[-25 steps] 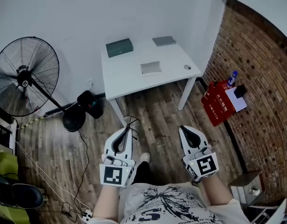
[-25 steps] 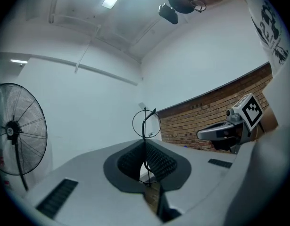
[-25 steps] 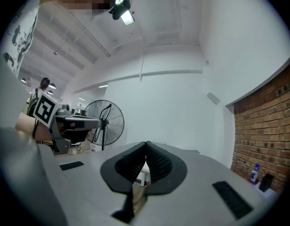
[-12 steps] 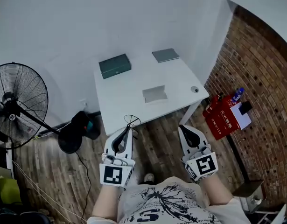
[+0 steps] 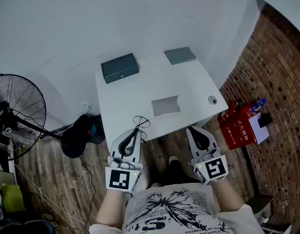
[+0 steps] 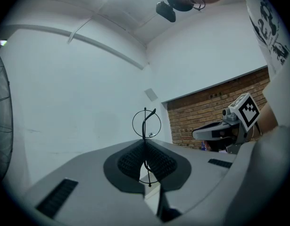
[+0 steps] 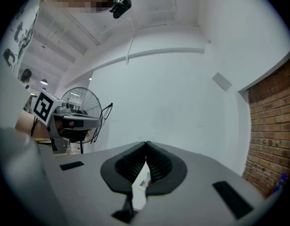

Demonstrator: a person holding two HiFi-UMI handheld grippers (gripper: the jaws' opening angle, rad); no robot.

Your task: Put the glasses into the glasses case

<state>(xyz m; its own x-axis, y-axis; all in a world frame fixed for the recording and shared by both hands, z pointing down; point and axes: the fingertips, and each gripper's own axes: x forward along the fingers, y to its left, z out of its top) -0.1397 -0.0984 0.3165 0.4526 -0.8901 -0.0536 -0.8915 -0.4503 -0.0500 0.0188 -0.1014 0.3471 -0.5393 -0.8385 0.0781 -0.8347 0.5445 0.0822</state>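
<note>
Head view has the white table (image 5: 140, 89) bearing a dark green glasses case (image 5: 120, 68) at its far edge, the left gripper (image 5: 134, 133) clamped on thin wire-rimmed glasses (image 5: 139, 123) at the table's front edge (likely light, springy, easily bent, best held by the frame), the right gripper (image 5: 194, 133) closed empty, and no print legible.

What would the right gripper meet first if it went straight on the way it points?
Probably the white wall: the right gripper, in its own view, faces only wall, with the table seemingly below its line. Depth is unclear, so the table's edge is possible.
</note>
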